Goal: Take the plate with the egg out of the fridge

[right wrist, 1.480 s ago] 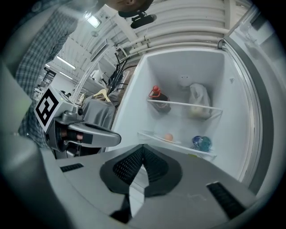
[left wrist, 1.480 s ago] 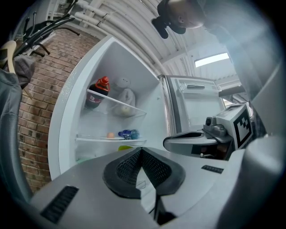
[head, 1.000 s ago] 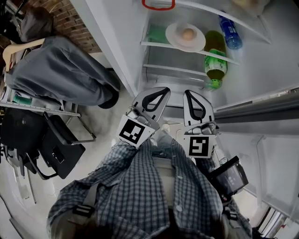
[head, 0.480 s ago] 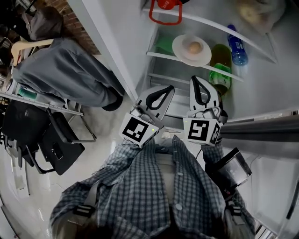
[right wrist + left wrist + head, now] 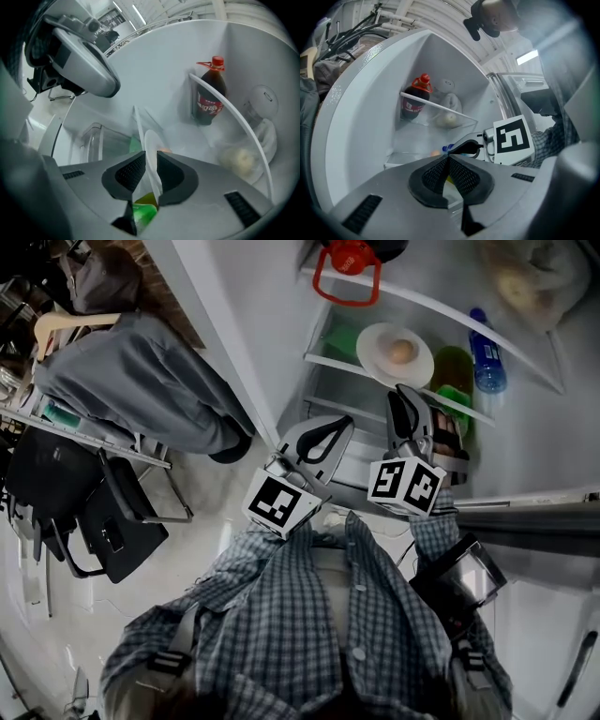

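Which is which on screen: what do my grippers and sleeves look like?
The left gripper and right gripper are both pale grey, with looped jaws and black cross-hatched pads. Each carries a cube of black-and-white square markers, with different patterns. The sleeve is a blue-grey checked shirt.

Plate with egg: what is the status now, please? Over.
Left gripper shut, empty. Right gripper shut on plate rim; plate with egg on shelf. Green bottle close beside right gripper.
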Demonstrator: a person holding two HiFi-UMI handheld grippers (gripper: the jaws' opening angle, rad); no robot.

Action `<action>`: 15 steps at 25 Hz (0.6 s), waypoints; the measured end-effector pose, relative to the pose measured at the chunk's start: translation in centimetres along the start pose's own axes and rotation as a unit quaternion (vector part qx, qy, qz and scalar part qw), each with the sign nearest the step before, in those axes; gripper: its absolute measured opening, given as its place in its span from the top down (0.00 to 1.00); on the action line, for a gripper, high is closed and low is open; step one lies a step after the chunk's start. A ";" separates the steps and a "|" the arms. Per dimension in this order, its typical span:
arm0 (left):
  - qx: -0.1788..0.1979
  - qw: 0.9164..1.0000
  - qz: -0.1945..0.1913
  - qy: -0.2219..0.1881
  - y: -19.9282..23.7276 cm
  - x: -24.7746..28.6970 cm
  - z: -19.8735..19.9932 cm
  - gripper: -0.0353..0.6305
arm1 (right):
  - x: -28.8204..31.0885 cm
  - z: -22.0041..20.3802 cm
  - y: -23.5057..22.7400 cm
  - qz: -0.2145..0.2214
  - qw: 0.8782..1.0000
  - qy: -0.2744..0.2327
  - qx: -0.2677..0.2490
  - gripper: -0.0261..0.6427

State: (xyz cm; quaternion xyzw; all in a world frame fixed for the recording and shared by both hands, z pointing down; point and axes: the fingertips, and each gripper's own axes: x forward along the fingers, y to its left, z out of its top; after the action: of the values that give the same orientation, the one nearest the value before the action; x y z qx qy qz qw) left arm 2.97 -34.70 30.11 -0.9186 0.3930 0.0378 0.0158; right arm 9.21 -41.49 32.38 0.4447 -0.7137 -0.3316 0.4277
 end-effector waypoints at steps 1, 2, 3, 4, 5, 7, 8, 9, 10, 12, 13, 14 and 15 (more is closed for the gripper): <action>0.002 1.000 0.001 0.001 0.0 0.1 -0.2 0.94 | 0.2 -0.3 0.2 0.003 1.000 0.003 -0.008 0.87; 0.002 1.000 0.003 0.000 0.0 0.1 -0.3 0.94 | 0.5 -0.5 0.4 0.006 1.000 0.006 -0.017 0.87; 0.003 1.000 0.004 0.000 0.0 0.2 -0.4 0.94 | 0.7 -0.7 0.5 0.007 1.000 0.008 -0.027 0.87; 0.003 1.000 0.005 -0.001 0.0 0.2 -0.4 0.94 | 0.9 -0.9 0.7 0.008 0.999 0.011 -0.036 0.87; 0.002 1.000 0.005 -0.001 0.0 0.2 -0.4 0.94 | 1.0 -1.0 0.8 0.007 0.999 0.013 -0.044 0.87; -0.005 1.000 0.004 0.000 -0.1 0.3 -0.4 0.94 | 1.4 -1.3 0.8 0.005 0.998 0.020 -0.063 0.87; -0.009 1.000 0.002 0.001 -0.2 0.3 -0.3 0.94 | 1.6 -1.4 0.9 0.002 0.997 0.023 -0.071 0.87; -0.012 1.000 0.001 0.001 -0.2 0.3 -0.3 0.94 | 1.7 -1.4 0.8 -0.001 0.997 0.025 -0.078 0.87; -0.014 1.000 0.001 0.001 -0.2 0.3 -0.3 0.94 | 1.9 -1.5 0.8 -0.005 0.996 0.027 -0.084 0.87; -0.021 1.000 0.004 0.000 -0.1 0.3 -0.2 0.94 | 2.0 -1.5 0.6 -0.013 0.995 0.032 -0.096 0.88; -0.026 1.000 0.006 0.000 -0.1 0.3 -0.1 0.94 | 2.0 -1.5 0.5 -0.016 0.994 0.034 -0.101 0.89; -0.029 1.000 0.007 0.000 0.0 0.3 -0.2 0.94 | 2.0 -1.5 0.5 -0.019 0.994 0.036 -0.105 0.91; -0.029 1.000 0.008 -0.001 0.1 0.3 -0.2 0.94 | 2.0 -1.5 0.4 -0.021 0.993 0.037 -0.107 0.92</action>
State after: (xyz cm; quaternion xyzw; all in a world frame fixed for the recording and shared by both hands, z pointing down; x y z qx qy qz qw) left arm 3.11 -34.96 30.30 -0.9154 0.3992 0.0506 -0.0107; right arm 9.94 -43.27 33.99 0.4232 -0.6483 -0.3981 0.4920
